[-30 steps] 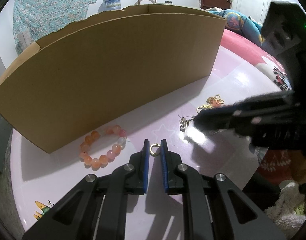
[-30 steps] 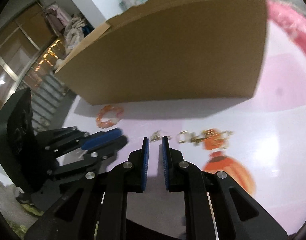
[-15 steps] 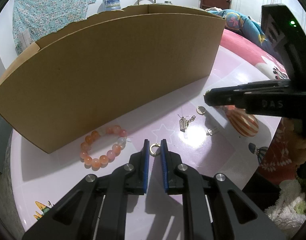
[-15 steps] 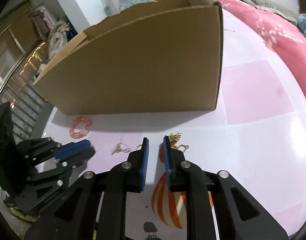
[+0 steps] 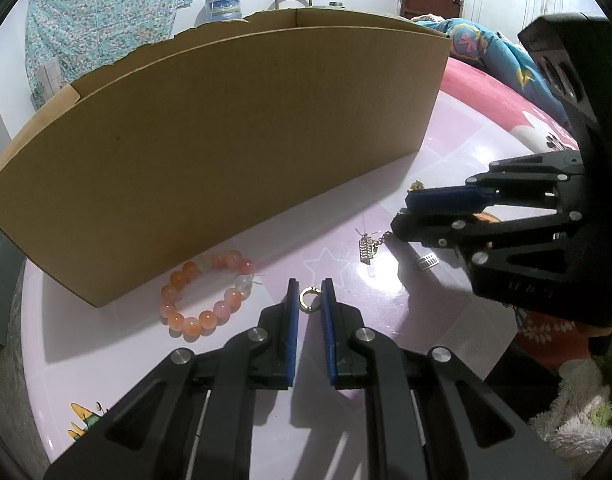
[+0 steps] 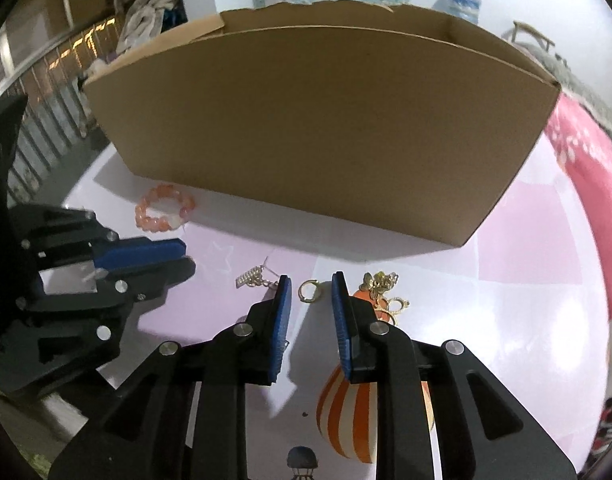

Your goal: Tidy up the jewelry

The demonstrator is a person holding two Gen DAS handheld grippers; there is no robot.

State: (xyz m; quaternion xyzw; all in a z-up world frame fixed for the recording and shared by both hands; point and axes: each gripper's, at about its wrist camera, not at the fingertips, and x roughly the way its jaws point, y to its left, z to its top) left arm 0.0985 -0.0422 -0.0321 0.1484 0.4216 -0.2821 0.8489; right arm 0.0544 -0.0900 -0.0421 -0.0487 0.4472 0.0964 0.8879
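Our right gripper [image 6: 312, 300] – jaws just widening, straddling a gold ring [image 6: 308, 290] untouched – could flick it away; left gripper [image 5: 308, 300] brackets another ring [image 5: 308, 299], slightly apart.

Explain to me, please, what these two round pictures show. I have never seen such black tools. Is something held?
These are two handheld grippers, each with two fingers and a wide-angle camera looking along them. One picture comes from the left gripper, the other from the right gripper; each also sees the other tool from the side.

On the pink table, before a cardboard box, lie an orange bead bracelet, silver pieces and a gold ornament.

Nothing seems gripped. A small gold ring shows between the left fingers, but the pads do not appear to press it. The right jaws have just been opening, around another gold ring lying on the table.
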